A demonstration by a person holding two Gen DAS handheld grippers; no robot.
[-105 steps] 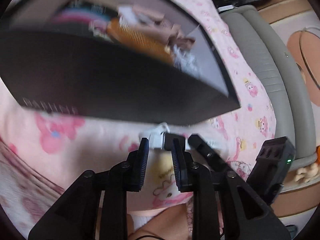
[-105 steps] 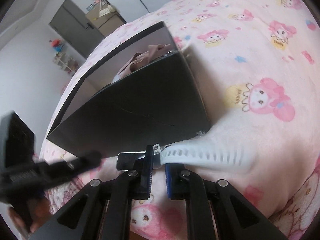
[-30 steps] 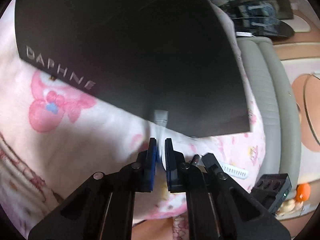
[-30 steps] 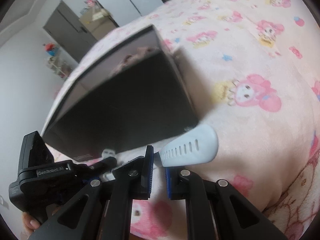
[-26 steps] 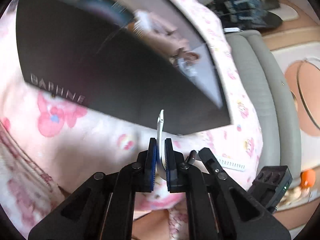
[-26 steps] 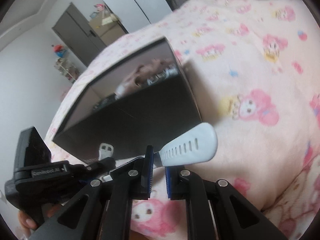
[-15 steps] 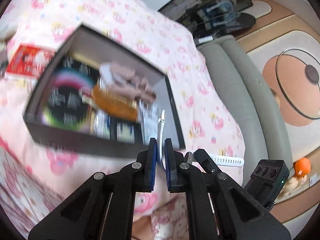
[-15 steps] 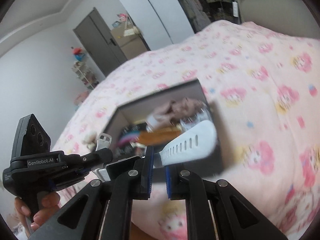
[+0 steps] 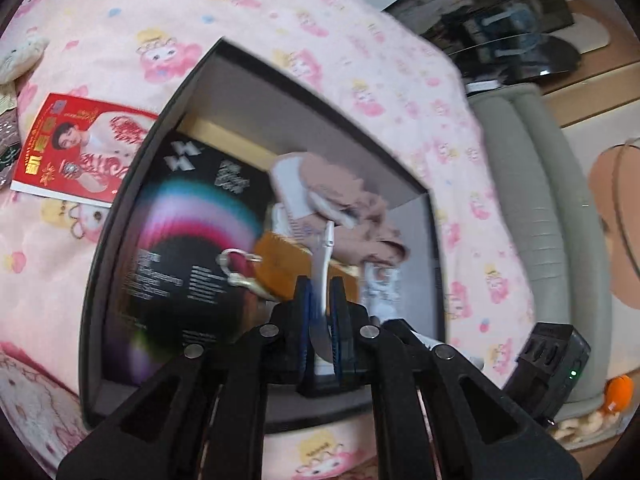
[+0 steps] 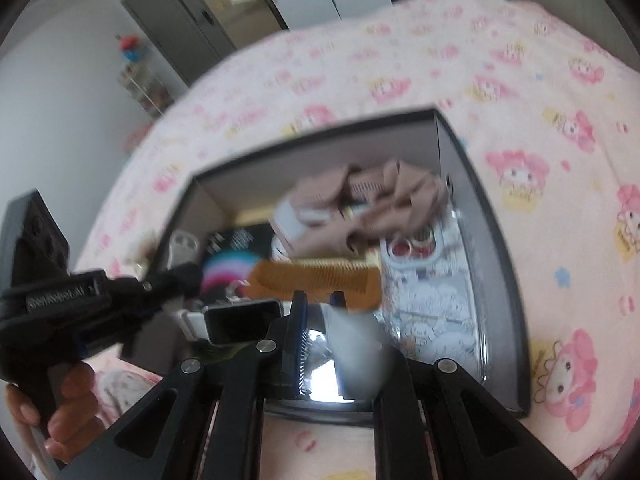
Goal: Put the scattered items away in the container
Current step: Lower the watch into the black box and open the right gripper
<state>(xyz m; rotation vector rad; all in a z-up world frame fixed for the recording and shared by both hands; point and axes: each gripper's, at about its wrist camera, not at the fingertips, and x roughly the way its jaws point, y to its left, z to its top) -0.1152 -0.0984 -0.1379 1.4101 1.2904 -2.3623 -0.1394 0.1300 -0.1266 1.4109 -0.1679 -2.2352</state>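
The box [image 9: 132,184] is a shallow rectangular carton with matte black outer walls and a pale grey lining, lying open on a bed [image 9: 280,8] covered in soft pink fleece printed with cartoon faces; inside lie a glossy black sleeve [image 9: 180,248] with a blurred rainbow arc, a ridged amber comb [image 10: 320,280] of hard plastic, a crumpled beige fabric bundle [image 10: 380,196], and a clear printed case [image 10: 436,312] along the right wall; a red printed card [image 9: 76,152] lies flat on the fleece just outside the box's left wall.

The left claw [image 9: 320,320] has its blue-padded jaws clamped on one end of a white rubbery watch strap [image 9: 326,256], which stands edge-on and reaches forward over the box interior, its far tip above the fabric bundle; in the right wrist view the watch's dark rectangular face [image 10: 240,320] sits between the two claws, above the near wall of the box.

The right claw [image 10: 318,328] hangs over the near right part of the box, its jaws slightly apart with a smeared white strap end [image 10: 352,340] at the right jaw; motion blur hides the contact, so I cannot tell whether it grips.
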